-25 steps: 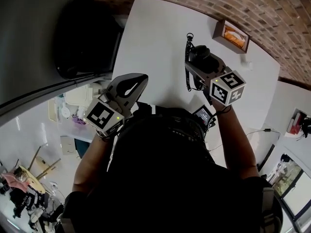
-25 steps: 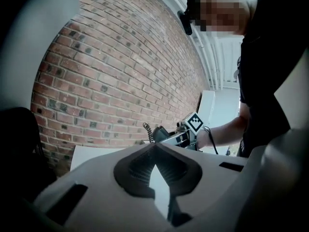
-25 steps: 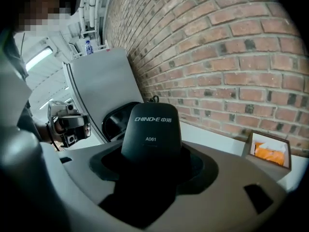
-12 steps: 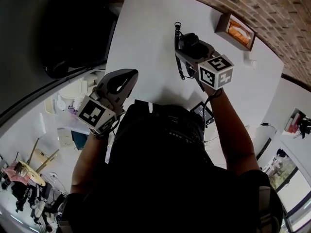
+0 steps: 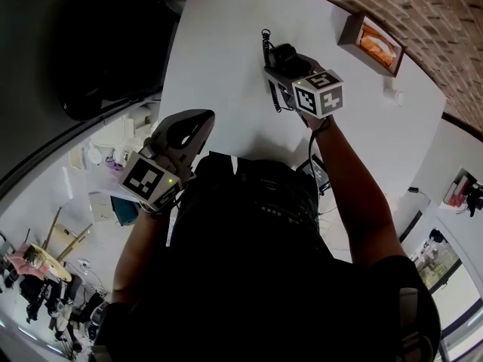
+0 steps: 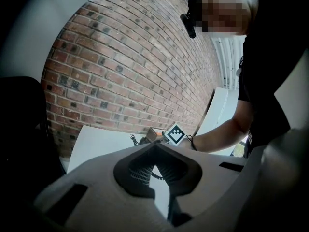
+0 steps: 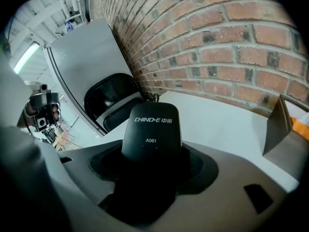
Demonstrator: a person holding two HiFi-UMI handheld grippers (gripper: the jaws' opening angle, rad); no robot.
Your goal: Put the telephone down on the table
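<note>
Broadly, the white surface (image 5: 226,29) stretched toward a brick wall (image 7: 217,37), with a black chair (image 7: 112,96) at the surface's left edge and an open cardboard box (image 5: 371,42) on its far right corner. The right hand-held gripper (image 5: 285,68) was out over the surface's far middle, jaws clamped on the black telephone (image 7: 150,129), whose coiled cord (image 5: 266,45) hung beside it. Whether the telephone touched the surface could not be judged. The left hand-held gripper (image 5: 202,121) hung at the surface's near edge, jaws narrowed tip to tip, holding nothing.
</note>
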